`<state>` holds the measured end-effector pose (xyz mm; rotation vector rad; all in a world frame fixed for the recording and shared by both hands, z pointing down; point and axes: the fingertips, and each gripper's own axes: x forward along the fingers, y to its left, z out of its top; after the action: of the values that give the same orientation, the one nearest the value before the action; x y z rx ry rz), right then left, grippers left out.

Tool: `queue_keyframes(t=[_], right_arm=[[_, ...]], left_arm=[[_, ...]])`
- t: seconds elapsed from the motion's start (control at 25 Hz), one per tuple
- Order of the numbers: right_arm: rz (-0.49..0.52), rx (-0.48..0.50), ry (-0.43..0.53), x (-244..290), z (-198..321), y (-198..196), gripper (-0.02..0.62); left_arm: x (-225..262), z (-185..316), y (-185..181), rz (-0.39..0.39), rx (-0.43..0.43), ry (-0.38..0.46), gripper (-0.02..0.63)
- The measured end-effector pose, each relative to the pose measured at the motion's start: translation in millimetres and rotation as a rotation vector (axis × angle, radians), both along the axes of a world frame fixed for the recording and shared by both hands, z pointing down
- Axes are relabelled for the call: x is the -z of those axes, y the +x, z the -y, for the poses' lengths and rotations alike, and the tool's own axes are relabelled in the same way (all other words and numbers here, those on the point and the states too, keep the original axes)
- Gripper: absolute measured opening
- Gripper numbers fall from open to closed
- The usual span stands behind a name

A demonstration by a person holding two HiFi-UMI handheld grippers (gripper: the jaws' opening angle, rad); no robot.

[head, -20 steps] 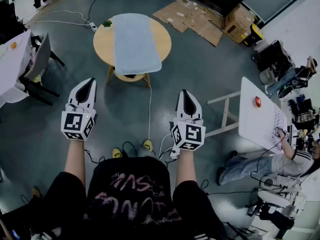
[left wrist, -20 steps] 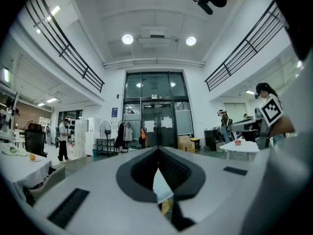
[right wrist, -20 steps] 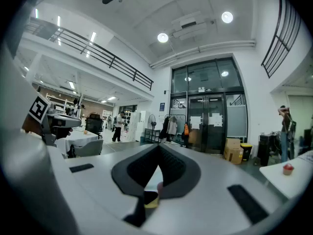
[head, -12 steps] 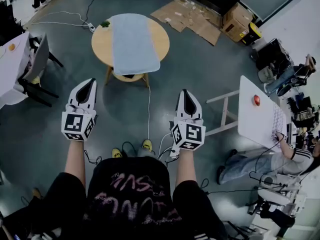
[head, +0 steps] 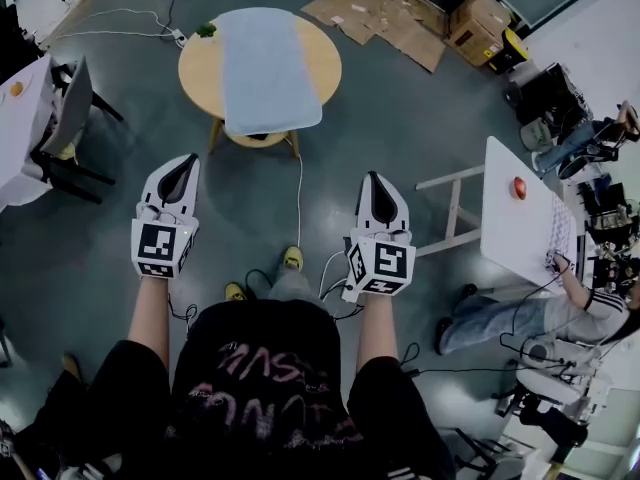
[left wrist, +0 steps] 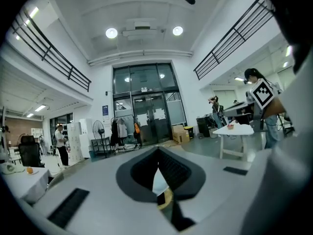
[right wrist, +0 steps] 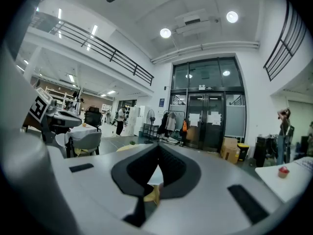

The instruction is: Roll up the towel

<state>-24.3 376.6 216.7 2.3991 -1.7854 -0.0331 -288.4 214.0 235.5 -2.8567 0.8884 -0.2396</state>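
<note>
Both grippers held level and empty, well short of the towel.

The left gripper and right gripper each have their jaws pressed together with nothing between them, side by side above the grey floor. The pale blue towel lies flat and unrolled at 12 o'clock across a round wooden table, its near end hanging over the rim. A white table stands at 3 o'clock and a grey chair at 10 o'clock.
</note>
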Motion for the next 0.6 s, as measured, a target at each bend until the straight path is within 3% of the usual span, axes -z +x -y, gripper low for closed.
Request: queue_keyframes(t=[0.28,0.6], right_arm=[[-0.04,0.067,-0.071,-34,35,38,0.006],[0.018,0.222,-0.159,-91,102,99,0.043]], left_arm=[[-26,18,48,0.091,0.011,0.003,0.008],[-76,52,108,0.22,0.094,-0.057,0.008]])
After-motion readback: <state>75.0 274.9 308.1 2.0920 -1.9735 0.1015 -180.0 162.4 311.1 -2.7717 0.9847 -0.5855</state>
